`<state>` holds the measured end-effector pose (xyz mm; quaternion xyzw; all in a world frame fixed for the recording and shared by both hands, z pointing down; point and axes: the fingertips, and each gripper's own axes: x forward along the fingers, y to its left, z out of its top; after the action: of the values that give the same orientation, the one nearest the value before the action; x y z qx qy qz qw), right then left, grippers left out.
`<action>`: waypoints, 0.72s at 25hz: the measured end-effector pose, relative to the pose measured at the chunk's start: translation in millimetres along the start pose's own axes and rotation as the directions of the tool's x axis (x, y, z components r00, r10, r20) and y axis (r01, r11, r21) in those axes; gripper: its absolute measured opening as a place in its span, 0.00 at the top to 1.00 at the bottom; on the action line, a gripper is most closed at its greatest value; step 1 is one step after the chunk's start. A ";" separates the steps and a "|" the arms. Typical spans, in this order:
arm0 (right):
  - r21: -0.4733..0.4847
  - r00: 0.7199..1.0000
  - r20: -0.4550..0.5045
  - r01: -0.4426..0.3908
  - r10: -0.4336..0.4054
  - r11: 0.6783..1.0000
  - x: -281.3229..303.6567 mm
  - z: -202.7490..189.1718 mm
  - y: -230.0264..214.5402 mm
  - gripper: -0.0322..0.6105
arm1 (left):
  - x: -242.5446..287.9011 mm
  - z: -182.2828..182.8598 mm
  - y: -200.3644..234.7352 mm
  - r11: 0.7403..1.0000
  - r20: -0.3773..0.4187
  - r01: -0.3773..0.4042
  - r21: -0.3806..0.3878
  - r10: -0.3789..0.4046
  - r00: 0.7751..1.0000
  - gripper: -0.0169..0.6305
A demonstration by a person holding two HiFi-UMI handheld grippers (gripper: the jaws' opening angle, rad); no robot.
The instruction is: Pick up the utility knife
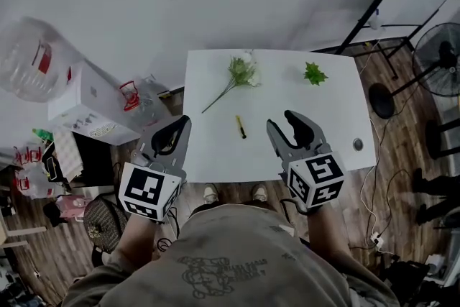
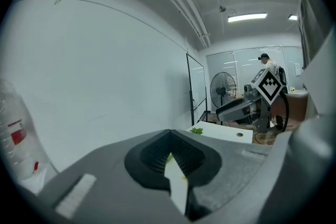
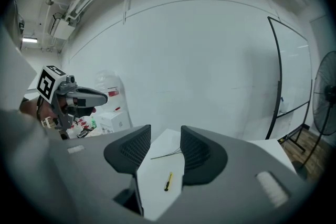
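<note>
Utility knife [image 1: 241,126]: slim, yellow with a dark end, lying flat near the middle of the white table [image 1: 215,154], long axis running away from the person
Knife contact: nothing touches it; both grippers are back near the table's near edge
Handling (judged): light and stiff, with a smooth and probably slick body; it sits very low on the tabletop, so the pads need to come right down to the surface
Grip point (judged): across the narrow width at mid-body, to keep it balanced; the frames are too small to show which end carries the blade, so stay off both tips
Right gripper [image 1: 282,122]: jaws apart with nothing between the pads; in the right gripper view the knife [image 3: 168,181] shows through the gap, ahead on the table
Left gripper [image 1: 175,131]: jaw tips closed together, empty, off the table's left corner
Flower stem [image 1: 237,75]: beyond the knife, near but apart from it
Green leaf [image 1: 314,73]: far right part of the table, well apart from the knife
Risk (judged): the knife skids on the smooth top if one pad lands first
</note>
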<state>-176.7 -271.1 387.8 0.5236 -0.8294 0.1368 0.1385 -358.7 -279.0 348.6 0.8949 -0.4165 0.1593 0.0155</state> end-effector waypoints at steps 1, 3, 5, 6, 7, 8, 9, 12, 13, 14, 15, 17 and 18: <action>-0.003 1.000 -0.002 0.002 -0.002 1.000 0.2 -0.1 0.8 0.63 | 0.7 0.1 0.1 1.000 0.001 0.003 0.001 -0.003 1.000 0.97; -0.038 1.000 -0.005 0.016 -0.016 0.999 0.5 2.0 1.1 0.63 | 2.3 2.4 -0.2 1.000 0.009 0.006 0.002 -0.006 1.000 0.97; -0.087 0.999 -0.001 0.036 -0.036 0.996 0.6 7.1 -0.5 0.63 | 3.4 4.7 -0.5 1.000 0.020 0.004 -0.003 -0.004 1.000 0.97; -0.095 0.999 0.004 0.039 -0.039 0.995 0.8 9.8 -2.3 0.63 | 4.1 5.5 -0.8 1.000 0.024 0.002 -0.007 -0.002 1.000 0.97; -0.096 0.999 0.006 0.039 -0.039 0.995 1.4 12.0 -4.9 0.63 | 5.1 6.2 -1.0 1.000 0.027 -0.001 -0.011 0.001 1.000 0.97; -0.099 0.999 0.006 0.038 -0.038 0.994 2.6 13.6 -7.9 0.63 | 6.7 6.6 -0.8 1.000 0.029 -0.003 -0.013 0.004 1.000 0.97; -0.103 0.999 0.002 0.036 -0.036 0.994 4.7 14.7 -10.9 0.63 | 8.8 6.8 -0.1 1.000 0.029 -0.007 -0.013 0.007 1.000 0.97; -0.108 1.000 -0.012 0.015 -0.017 0.994 15.6 15.0 -16.0 0.63 | 15.5 4.2 6.8 0.999 0.024 -0.031 -0.023 0.032 0.999 0.97; -0.102 1.000 -0.015 0.009 -0.011 0.995 20.3 14.1 -17.0 0.64 | 17.6 2.8 11.1 0.998 0.024 -0.045 -0.034 0.046 0.999 0.97; -0.089 1.000 -0.014 0.006 -0.007 0.996 24.9 12.9 -18.1 0.64 | 19.8 1.1 15.5 0.997 0.023 -0.058 -0.047 0.059 0.998 0.97; -0.073 1.000 -0.012 0.004 -0.005 0.997 29.2 11.2 -19.3 0.65 | 22.4 -0.8 19.1 0.996 0.021 -0.069 -0.058 0.070 0.997 0.97; -0.048 1.000 -0.019 -0.005 0.004 0.999 39.3 5.9 -20.2 0.67 | 28.9 -5.5 23.7 0.995 0.012 -0.078 -0.062 0.079 0.997 0.97; -0.041 0.999 -0.030 -0.013 0.012 0.999 45.9 2.2 -19.4 0.68 | 32.3 -8.3 25.4 0.995 0.005 -0.077 -0.057 0.077 0.997 0.97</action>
<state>-178.3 -318.1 404.4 0.5132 -0.8333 0.1283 0.1607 -360.5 -318.2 363.4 0.8780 -0.4551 0.1447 0.0335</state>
